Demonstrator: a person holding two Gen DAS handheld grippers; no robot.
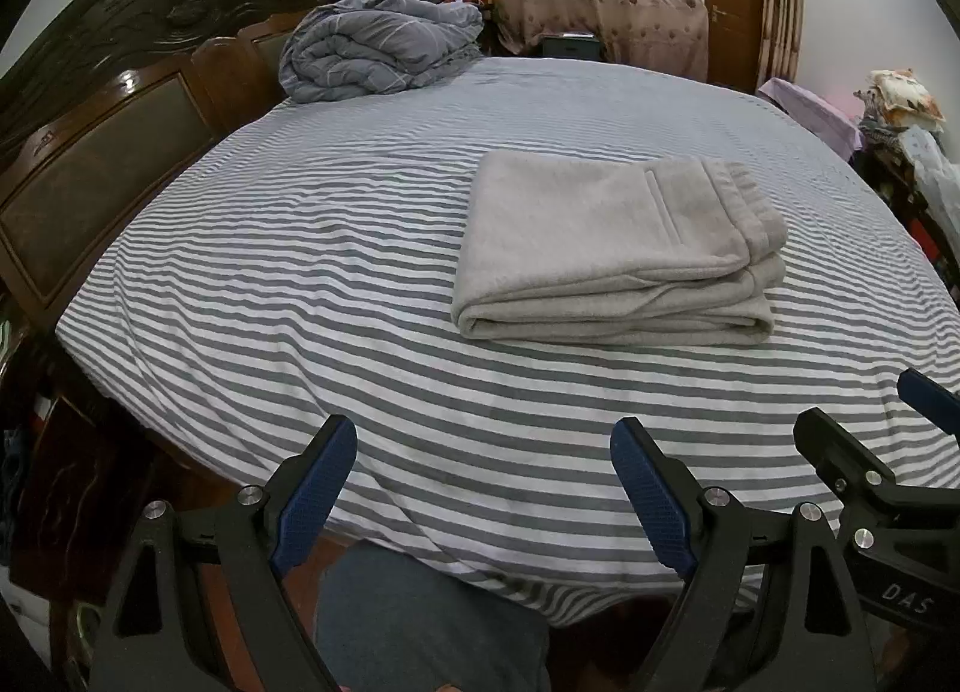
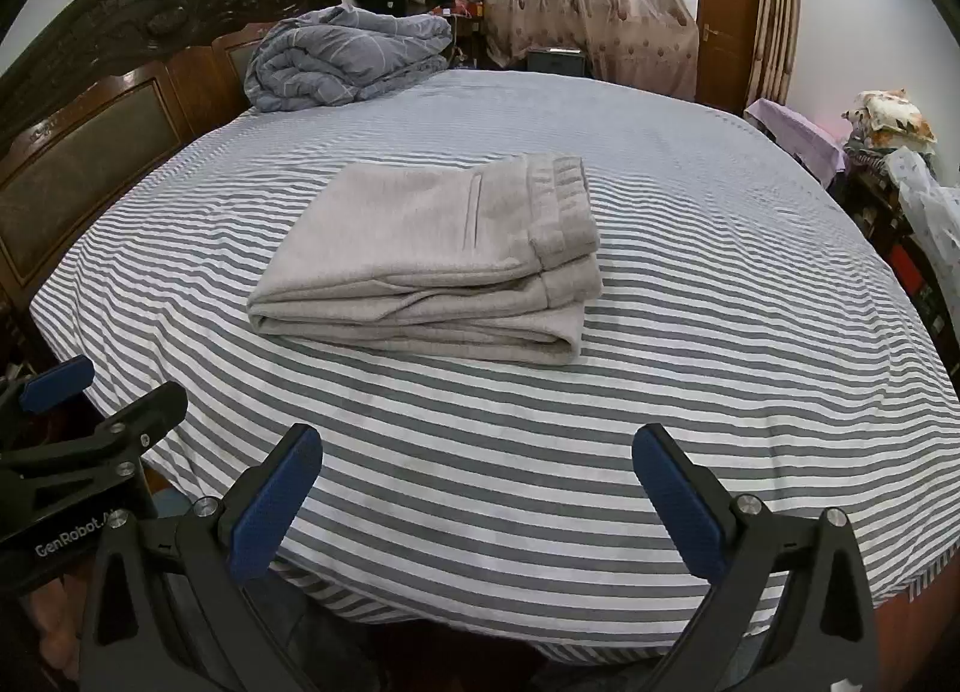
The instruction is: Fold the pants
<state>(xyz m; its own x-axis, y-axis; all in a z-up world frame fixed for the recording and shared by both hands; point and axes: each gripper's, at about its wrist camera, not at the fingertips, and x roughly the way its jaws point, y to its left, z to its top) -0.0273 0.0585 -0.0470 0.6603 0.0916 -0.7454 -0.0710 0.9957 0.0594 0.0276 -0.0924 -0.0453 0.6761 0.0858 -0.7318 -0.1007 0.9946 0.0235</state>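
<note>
one wide bed (image 1: 300, 248) with a grey-and-white striped sheet fills both views, its dark carved headboard (image 1: 108, 110) on the left. a rumpled blue-grey duvet (image 1: 384, 47) is bunched at the head end, apparently pushed aside to leave flat room for folding. grey pants (image 2: 432, 254) lie near the middle of the sheet, folded into a compact stack of layers with the waistband on top, so the folding looks finished. the left gripper (image 1: 480, 488) and right gripper (image 2: 474, 488) hover side by side over the near edge, well apart from the pants, both with jaws spread wide and holding nothing.
</note>
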